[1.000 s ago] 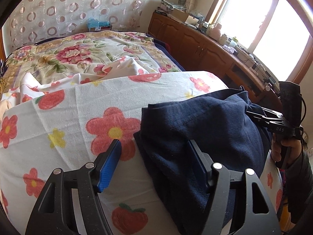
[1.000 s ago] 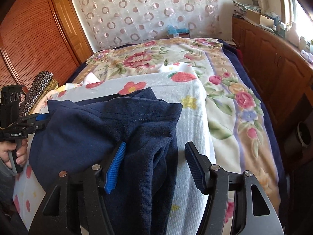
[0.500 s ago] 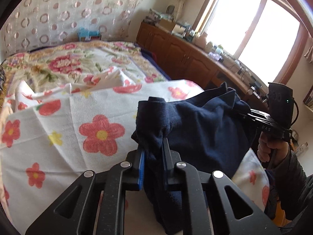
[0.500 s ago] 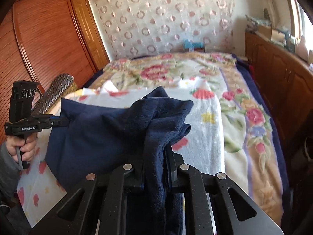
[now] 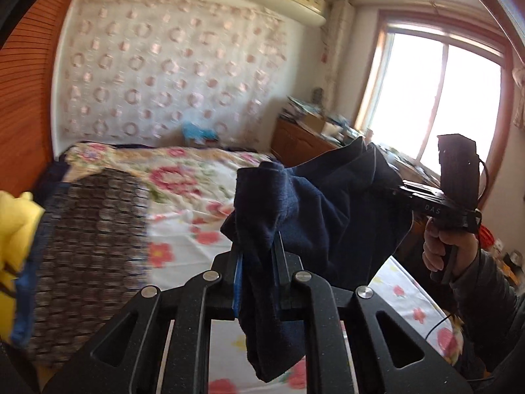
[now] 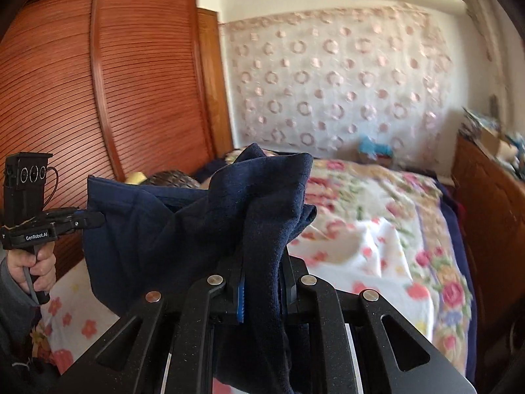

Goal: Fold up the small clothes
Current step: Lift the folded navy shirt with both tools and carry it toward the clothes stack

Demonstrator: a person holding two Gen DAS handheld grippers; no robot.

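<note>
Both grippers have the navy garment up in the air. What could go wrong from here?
1. Each grip is on a bunched wad: the left gripper and right gripper pinch thick folds of the navy garment, so a layer may slip out.
2. The cloth sags crumpled between them, so it may land wrinkled on the floral blanket.
3. The frames are motion-blurred; a fast swing could tug the fabric free.

The left gripper [image 5: 257, 274] is being seen as matte black linkage arms with 4 silver screws and a blue pad. White lettering is being shown on the right gripper [image 5: 398, 190] body, with a thin black cable. A bare hand [image 5: 441, 246] is being framed by a grey sleeve [image 5: 485, 298].
</note>
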